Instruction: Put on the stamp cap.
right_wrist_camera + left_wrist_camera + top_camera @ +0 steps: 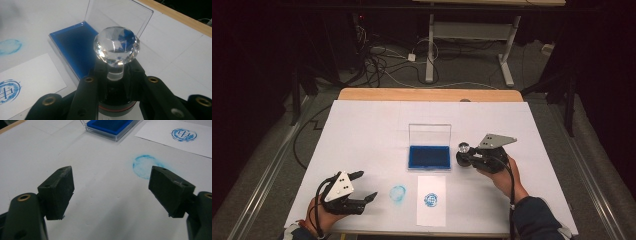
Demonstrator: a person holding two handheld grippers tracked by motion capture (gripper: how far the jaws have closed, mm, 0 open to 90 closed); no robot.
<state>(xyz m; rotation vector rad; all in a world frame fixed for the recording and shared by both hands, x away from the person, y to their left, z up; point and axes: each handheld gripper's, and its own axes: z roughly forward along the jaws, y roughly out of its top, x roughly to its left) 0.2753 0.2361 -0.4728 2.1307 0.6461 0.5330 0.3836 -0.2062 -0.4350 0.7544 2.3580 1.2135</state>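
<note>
**Stamp clamped in right gripper beside open ink pad; left gripper spread and empty**

The right gripper (468, 156) is closed on a stamp (116, 47) with a faceted, clear crystal-like knob. In the right gripper view, the two black jaws press on the stamp's neck and dark body from both sides, and the knob stands above them. In the high view, the stamp (463, 147) sits at the left end of this gripper, just beside the right edge of the ink pad case (429, 156). The person's right hand (504, 175) holds the gripper from behind.

The ink pad case lies near the middle of the white table cover (377, 125). Its clear lid (429, 134) stands raised at the far side, and the blue pad is exposed.

A white paper card (431, 200) lies on the near side of the case. It carries a round blue stamp imprint (430, 199). To the left of the card, directly on the table cover, there is a fainter round blue smudge (397, 193).

The left gripper (364, 186) rests at the near left of the table, held by the person's left hand (324, 217). Its jaws stand wide apart with nothing between them. In the left gripper view, the blue smudge (145, 165) lies just beyond the right-hand jaw, and the jaws point toward the card (180, 137) and the ink pad case (110, 127).
</note>
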